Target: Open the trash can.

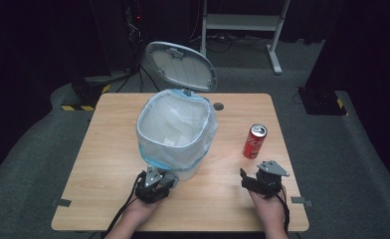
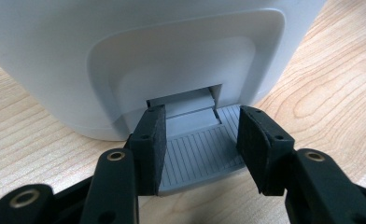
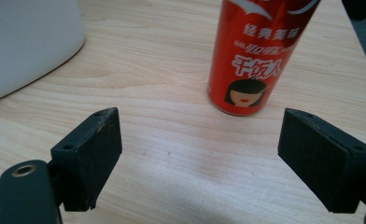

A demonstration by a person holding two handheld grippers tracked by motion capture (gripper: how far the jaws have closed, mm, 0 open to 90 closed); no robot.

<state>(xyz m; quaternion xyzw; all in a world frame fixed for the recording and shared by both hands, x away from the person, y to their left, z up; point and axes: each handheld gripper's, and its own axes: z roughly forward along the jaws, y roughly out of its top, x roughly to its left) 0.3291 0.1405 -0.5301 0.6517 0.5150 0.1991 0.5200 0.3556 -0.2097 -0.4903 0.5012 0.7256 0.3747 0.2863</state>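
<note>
A white pedal bin (image 1: 175,134) lined with a clear plastic bag stands mid-table, its lid (image 1: 180,64) swung up and back. My left gripper (image 1: 155,184) sits low at the bin's near foot. In the left gripper view its jaws (image 2: 203,114) are closed against both sides of the grey ribbed pedal (image 2: 200,154). A red soda can (image 1: 255,141) stands upright to the right of the bin. My right gripper (image 1: 255,172) hovers just short of it, jaws (image 3: 200,121) spread wide with nothing between them. The can (image 3: 260,56) stands a little ahead, right of centre.
The bin's white wall (image 3: 27,42) lies off to the left of my right gripper. The wooden table (image 1: 108,149) has a cable hole (image 1: 218,106) behind the bin. A white stand frame (image 1: 243,22) and black bases with yellow stripes (image 1: 83,94) are on the floor beyond.
</note>
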